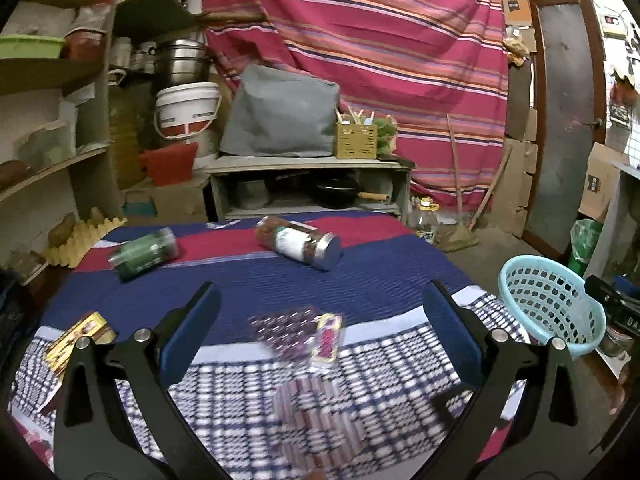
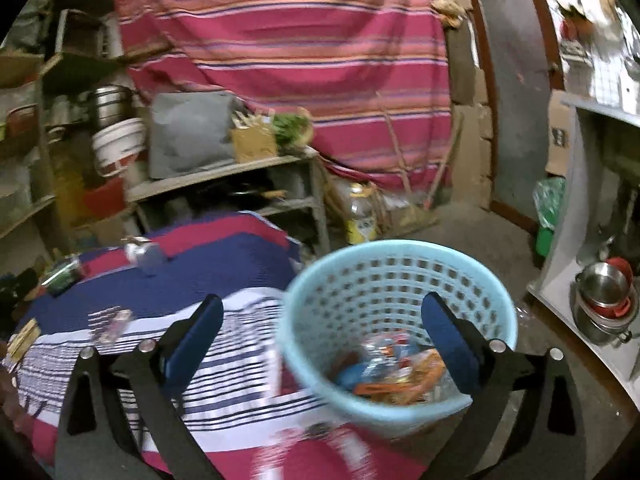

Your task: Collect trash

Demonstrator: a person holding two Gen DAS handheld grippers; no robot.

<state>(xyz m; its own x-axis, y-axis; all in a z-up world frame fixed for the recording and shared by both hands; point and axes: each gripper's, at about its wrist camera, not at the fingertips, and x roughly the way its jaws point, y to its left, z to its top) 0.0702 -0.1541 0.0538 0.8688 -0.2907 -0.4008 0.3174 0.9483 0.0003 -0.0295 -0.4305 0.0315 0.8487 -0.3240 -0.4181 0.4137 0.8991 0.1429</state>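
Observation:
My left gripper point(image 1: 320, 304) is open above the cloth-covered table point(image 1: 360, 280), nothing between its blue pads. Just ahead of it lies a purple patterned wrapper point(image 1: 298, 334). A yellow-brown packet point(image 1: 78, 338) lies at the table's left edge. Farther back, a green jar point(image 1: 144, 254) and a clear jar with a metal lid point(image 1: 298, 242) lie on their sides. The light blue perforated basket point(image 1: 550, 304) stands off the table's right edge. My right gripper point(image 2: 322, 320) is open over the basket point(image 2: 396, 280), its right finger above the rim. Wrappers point(image 2: 396, 376) lie in the basket's bottom.
Behind the table, a low shelf point(image 1: 312, 168) carries a grey covered object, a holder and a pan. A striped pink cloth point(image 1: 380, 40) hangs on the wall. Shelving with pots and buckets fills the left. Steel bowls point(image 2: 604, 292) sit at the right.

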